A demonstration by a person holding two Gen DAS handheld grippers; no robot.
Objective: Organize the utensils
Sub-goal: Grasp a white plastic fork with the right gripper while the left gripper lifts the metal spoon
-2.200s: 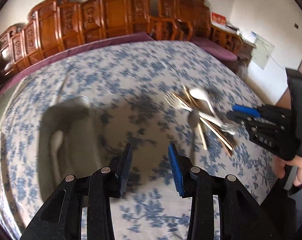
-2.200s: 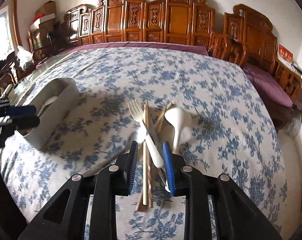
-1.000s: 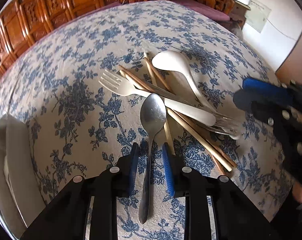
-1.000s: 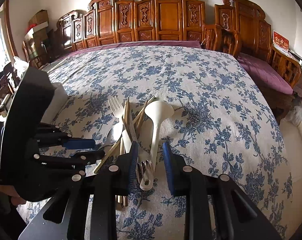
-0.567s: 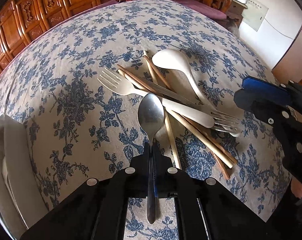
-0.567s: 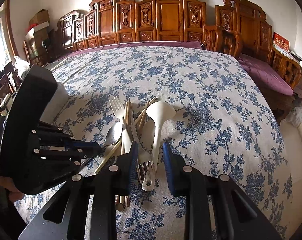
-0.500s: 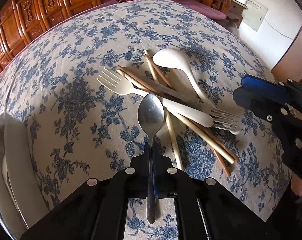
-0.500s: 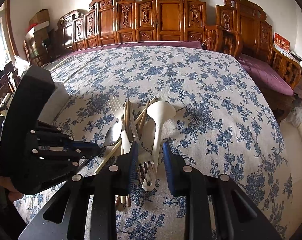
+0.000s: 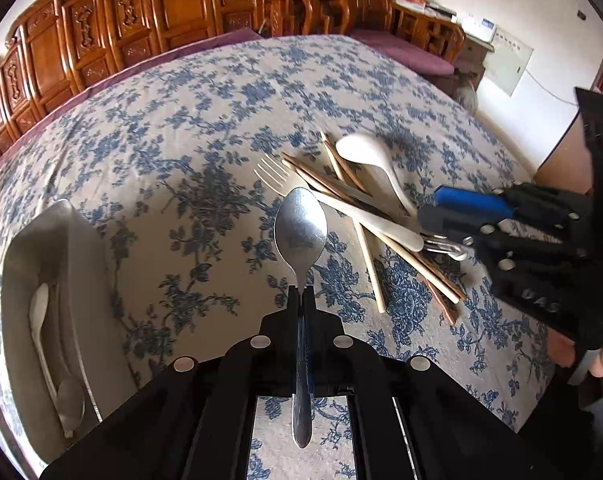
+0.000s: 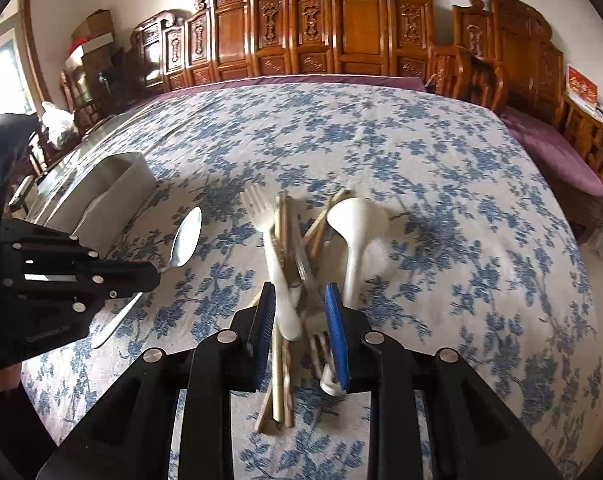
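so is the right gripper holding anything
No, the right gripper is open, its fingers either side of the utensil pile on the tablecloth, not shut on anything.

One metal spoon point(image 9: 300, 232) held mid-frame, one white spoon point(image 9: 365, 156) and one pale fork point(image 9: 277, 176) right of centre, several chopsticks point(image 9: 371, 264) uncountable, one tray point(image 9: 57, 240) lower left holding one white spoon point(image 9: 39, 320), two grippers.

Blue-flowered cream tablecloth point(image 9: 205, 128), silver spoon point(image 9: 300, 232)

right tongs point(image 10: 299, 304) agape over utensil pile point(image 10: 297, 248)
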